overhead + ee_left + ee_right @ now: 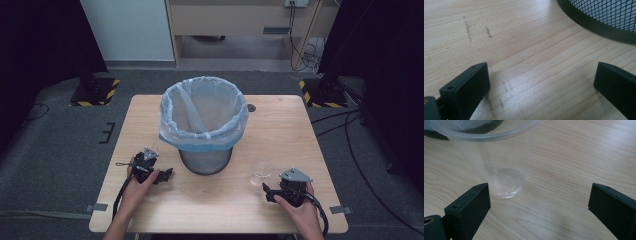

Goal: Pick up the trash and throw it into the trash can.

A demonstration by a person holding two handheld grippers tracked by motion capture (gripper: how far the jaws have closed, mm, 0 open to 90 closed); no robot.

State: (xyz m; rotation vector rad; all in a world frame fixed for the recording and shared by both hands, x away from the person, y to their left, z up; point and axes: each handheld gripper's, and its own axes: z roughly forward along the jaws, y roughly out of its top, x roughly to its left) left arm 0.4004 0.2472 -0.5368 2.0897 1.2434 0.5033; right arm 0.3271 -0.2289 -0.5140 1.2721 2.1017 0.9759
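Both wide open: left tool (541, 82) over bare light wooden tabletop (280, 130) beside black mesh bin (205, 160); right tool (539, 205) facing upright clear plastic cup (499, 162).

Your left gripper (167, 173) rests beside the bin (204, 123) (bag-lined). Your right gripper (266, 192) sits near the clear cup (261, 171).

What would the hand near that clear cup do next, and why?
Probably ease the right claw forward around the clear plastic cup. Its jaws stand wide open, and the cup stands upright and empty on the table just ahead, beside the lined mesh bin.
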